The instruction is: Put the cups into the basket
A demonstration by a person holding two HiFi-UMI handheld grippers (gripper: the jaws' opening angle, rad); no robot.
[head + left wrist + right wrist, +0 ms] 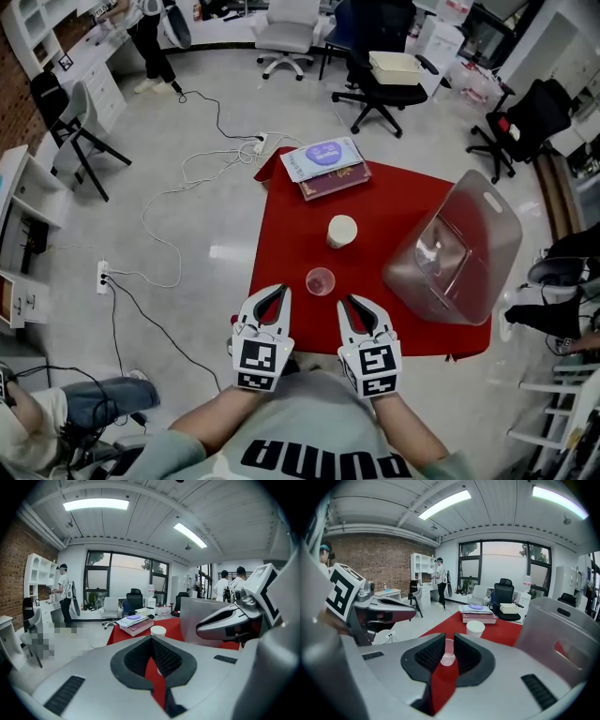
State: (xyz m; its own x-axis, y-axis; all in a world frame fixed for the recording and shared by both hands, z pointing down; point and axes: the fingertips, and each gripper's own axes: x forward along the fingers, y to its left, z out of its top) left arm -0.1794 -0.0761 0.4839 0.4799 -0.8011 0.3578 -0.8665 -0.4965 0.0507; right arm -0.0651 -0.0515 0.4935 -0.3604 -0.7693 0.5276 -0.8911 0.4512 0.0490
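A white paper cup (341,231) stands upright mid-table on the red cloth (403,202). A clear plastic cup (320,280) stands nearer me, just ahead of and between both grippers. The translucent basket (455,248) lies tipped on the table's right side, its opening facing left. My left gripper (273,296) hovers at the near table edge with its pads meeting and nothing in them. My right gripper (354,305) is beside it, with a narrow gap at the tips and nothing between them. In the right gripper view the clear cup (448,656) shows through that gap, beyond the tips.
A stack of books (325,166) lies at the table's far edge. Black office chairs (380,66) and a white one (286,33) stand behind the table. Cables and a power strip (103,275) trail over the floor at left. A person (150,42) stands at the far desk.
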